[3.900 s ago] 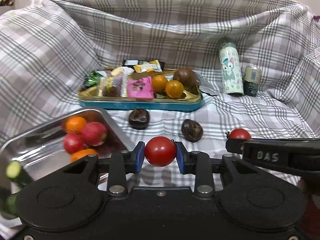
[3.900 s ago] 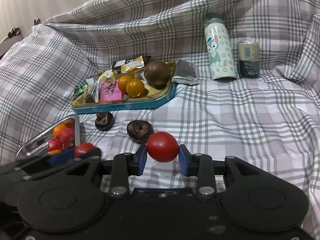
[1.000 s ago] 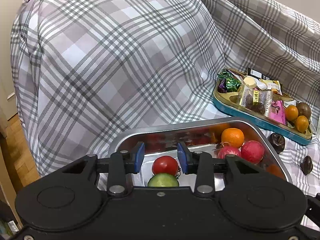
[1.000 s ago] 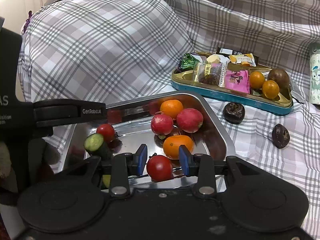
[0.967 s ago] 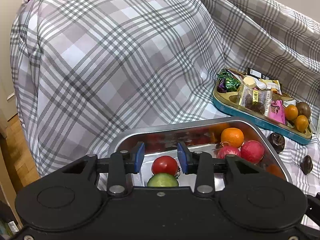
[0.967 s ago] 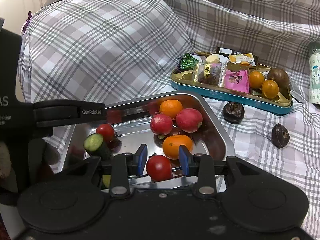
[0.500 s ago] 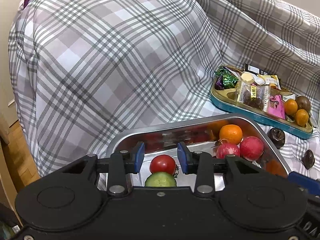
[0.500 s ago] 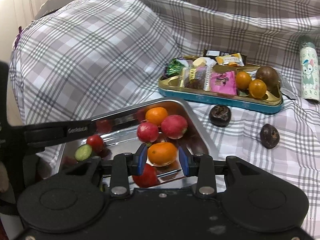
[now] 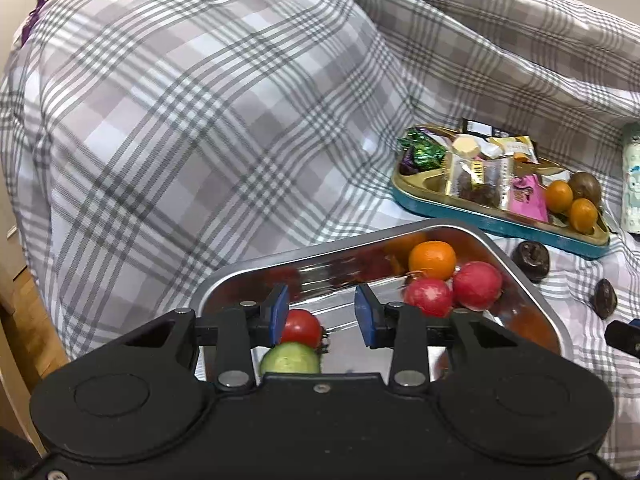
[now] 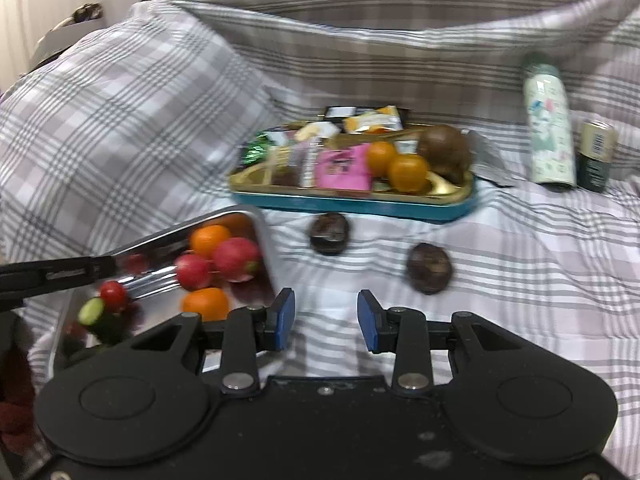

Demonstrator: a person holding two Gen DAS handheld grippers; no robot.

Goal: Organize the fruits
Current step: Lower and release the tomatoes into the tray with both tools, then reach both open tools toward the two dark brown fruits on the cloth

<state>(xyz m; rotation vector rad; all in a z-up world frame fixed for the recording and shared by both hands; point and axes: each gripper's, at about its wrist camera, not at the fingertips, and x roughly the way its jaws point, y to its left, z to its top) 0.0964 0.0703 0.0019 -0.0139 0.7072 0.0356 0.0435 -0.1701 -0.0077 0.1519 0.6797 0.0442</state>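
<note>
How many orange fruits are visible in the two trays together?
4. Two lie in the steel tray: one by its far wall, one nearer the camera. Two sit together in the snack tray: and. Packets may hide more.

Grey plaid cloth (image 9: 200,120) – silver tray (image 9: 532,292), teal/gold tin (image 10: 360,204).

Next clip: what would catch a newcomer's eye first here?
Probably the steel tray of bright fruit in front of the open left gripper: an orange, two pink-red fruits, a tomato. Beyond it sits a teal snack tray, with two dark fruits loose on the plaid cloth.
</note>
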